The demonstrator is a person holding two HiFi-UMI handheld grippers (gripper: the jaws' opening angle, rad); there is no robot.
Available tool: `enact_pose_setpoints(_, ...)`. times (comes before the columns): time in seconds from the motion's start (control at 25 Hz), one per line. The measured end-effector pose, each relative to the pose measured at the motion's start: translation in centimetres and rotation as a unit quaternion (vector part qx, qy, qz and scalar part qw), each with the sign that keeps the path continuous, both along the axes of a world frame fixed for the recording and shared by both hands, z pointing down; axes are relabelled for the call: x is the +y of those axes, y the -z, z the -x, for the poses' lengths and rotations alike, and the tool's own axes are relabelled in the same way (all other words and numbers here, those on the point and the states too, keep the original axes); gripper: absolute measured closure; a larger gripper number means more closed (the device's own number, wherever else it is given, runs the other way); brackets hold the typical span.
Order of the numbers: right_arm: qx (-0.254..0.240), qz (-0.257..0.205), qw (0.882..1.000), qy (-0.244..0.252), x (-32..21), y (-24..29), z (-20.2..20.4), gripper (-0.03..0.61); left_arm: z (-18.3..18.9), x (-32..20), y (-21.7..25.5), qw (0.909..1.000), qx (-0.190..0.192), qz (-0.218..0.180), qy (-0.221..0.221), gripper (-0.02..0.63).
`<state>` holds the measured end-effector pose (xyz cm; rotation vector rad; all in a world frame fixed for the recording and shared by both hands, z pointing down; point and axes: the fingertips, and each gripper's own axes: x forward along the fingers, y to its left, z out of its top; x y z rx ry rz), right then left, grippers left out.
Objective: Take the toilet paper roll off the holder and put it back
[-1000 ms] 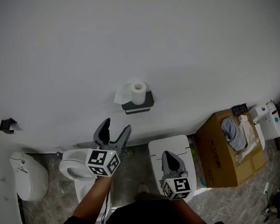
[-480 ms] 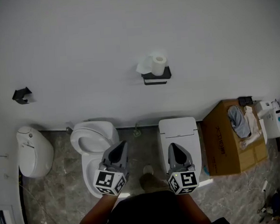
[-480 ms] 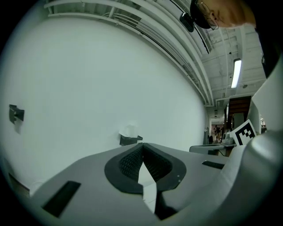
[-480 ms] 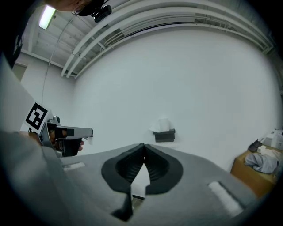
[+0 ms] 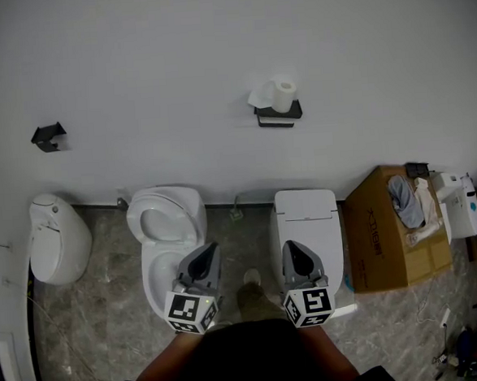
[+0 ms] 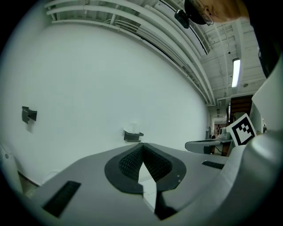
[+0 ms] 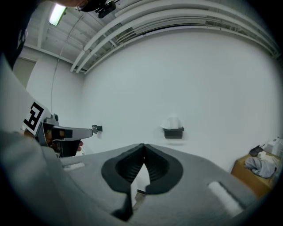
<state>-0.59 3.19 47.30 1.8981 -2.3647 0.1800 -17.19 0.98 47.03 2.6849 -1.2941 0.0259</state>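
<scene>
A white toilet paper roll (image 5: pixel 280 94) stands on a dark wall holder (image 5: pixel 279 115) high on the white wall, a loose sheet hanging to its left. It also shows small and far in the left gripper view as the roll (image 6: pixel 132 127) on the holder (image 6: pixel 132 136), and in the right gripper view as the roll (image 7: pixel 173 122) on the holder (image 7: pixel 173 132). My left gripper (image 5: pixel 209 253) and right gripper (image 5: pixel 292 248) are held low, close to my body, far from the roll. Both are shut with nothing between their jaws.
Below the wall stand a white toilet with its seat up (image 5: pixel 166 231), a second toilet with its lid down (image 5: pixel 307 217), a white urinal-like fixture (image 5: pixel 56 239) and an open cardboard box (image 5: pixel 392 232) with cloths. A small dark bracket (image 5: pixel 49 136) is on the wall at left.
My left gripper was raised and open a second ago; it has dropped back beside the right one and shut. The view has drawn back from the wall, so the roll looks farther away.
</scene>
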Motion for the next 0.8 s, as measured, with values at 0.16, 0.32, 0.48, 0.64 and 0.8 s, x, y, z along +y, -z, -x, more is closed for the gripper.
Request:
enact_pose_setpoints(0.16,0.002,-0.004,1.000,0.006,-0.8,0.4,0.4,0.581,0.2,-0.7,0.3,1.0000,0.002,-0.002,0.007,0.597)
enact_pose_setpoints(0.32,0.007,-0.011,1.000,0.013,-2.1,1.1,0.6,0.581,0.0,-1.4,0.7,0.9999,-0.003,-0.004,0.009,0.597)
enact_pose_setpoints(0.48,0.008,-0.016,1.000,0.018,-3.3,1.5,0.7,0.581,-0.1,-2.3,1.1,0.9999,-0.003,-0.008,0.014,0.597)
enact_pose_setpoints(0.64,0.011,-0.020,0.999,0.022,-4.1,1.7,0.6,0.581,-0.2,-2.8,1.0,0.9998,-0.011,-0.007,0.018,0.597)
enact_pose_setpoints(0.8,0.013,-0.021,0.999,0.025,-4.8,1.7,0.7,0.581,-0.5,-3.0,1.0,0.9983,-0.053,-0.019,0.017,0.597)
